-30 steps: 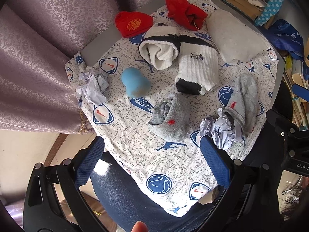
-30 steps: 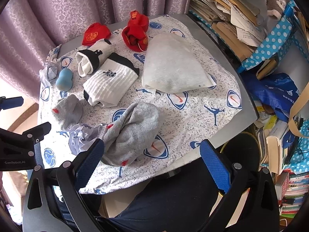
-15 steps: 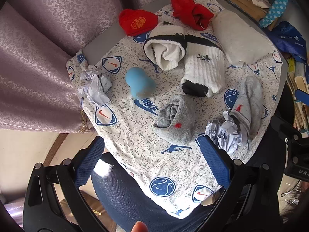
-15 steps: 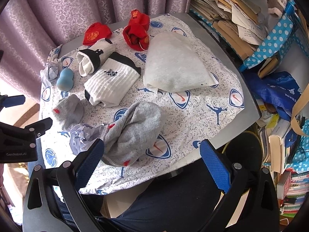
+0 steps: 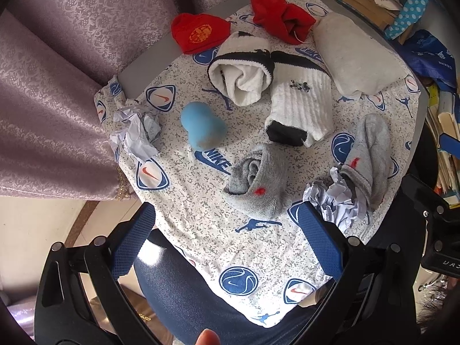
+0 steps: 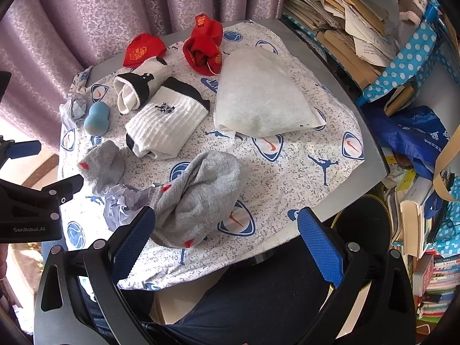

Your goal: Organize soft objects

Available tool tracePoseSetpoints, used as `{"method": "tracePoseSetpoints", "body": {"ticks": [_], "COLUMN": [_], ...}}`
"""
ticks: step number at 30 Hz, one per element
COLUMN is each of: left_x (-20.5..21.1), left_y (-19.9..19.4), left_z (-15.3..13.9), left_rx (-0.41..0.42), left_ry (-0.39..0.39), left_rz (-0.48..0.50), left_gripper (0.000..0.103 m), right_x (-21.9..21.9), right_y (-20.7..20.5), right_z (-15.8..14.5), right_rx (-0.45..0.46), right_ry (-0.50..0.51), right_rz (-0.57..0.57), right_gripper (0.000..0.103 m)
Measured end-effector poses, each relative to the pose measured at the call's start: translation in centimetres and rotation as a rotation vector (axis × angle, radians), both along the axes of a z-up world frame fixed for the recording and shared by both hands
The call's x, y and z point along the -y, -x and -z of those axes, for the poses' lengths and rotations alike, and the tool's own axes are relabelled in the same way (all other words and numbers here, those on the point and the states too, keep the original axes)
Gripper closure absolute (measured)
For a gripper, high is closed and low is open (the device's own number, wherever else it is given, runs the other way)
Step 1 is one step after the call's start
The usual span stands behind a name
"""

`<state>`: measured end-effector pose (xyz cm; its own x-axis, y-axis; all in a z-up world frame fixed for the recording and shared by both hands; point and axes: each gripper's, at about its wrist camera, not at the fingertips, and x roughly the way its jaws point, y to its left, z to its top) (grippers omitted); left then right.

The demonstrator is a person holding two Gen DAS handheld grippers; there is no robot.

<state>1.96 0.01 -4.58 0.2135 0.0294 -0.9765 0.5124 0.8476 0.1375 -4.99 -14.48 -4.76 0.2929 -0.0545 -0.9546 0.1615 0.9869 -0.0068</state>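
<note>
Left gripper [image 5: 227,241] spread wide, empty, above near edge of printed cloth [image 5: 201,201]. Right gripper [image 6: 227,241] likewise spread, empty. Rolled grey sock [image 5: 256,181] mid-cloth; second grey sock [image 6: 198,198] touching crumpled paper [image 6: 120,204]. White socks [image 6: 166,123], red socks [image 6: 204,49] at far side.

Cloth over the bench [image 6: 290,155]: white ground, grey speckle, blue sports logos and ball emblems with small red swooshes; curtain [image 6: 95,14] behind is mauve with a damask-type floral figure. Socks: two red with gold emblems [image 5: 199,36] [image 5: 277,14], two white ribbed with black cuffs and toe [image 5: 241,72] [image 5: 302,109], two heather grey with small red marks [image 5: 258,184] [image 5: 371,155]; egg-shaped sponge [image 5: 202,129] is pale blue, pouch [image 6: 258,95] off-white, crumpled paper balls [image 5: 135,132] [image 5: 333,204] white with bluish print. Both tongs [image 5: 227,244] [image 6: 227,244] are black-framed with blue textured pads [image 5: 320,243]; bag strap [image 6: 402,63] at the right is turquoise with white polka dots.
</note>
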Motion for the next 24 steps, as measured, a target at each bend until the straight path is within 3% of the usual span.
{"method": "tracePoseSetpoints", "body": {"ticks": [24], "left_x": [0.06], "left_y": [-0.49], "left_z": [0.56], "left_rx": [-0.014], "left_ry": [0.003], "left_rz": [-0.003], "left_gripper": [0.006], "right_x": [0.04], "right_y": [-0.11], "right_z": [0.44], "right_rx": [-0.009], "right_ry": [-0.003], "right_rz": [0.005], "right_gripper": [0.008]}}
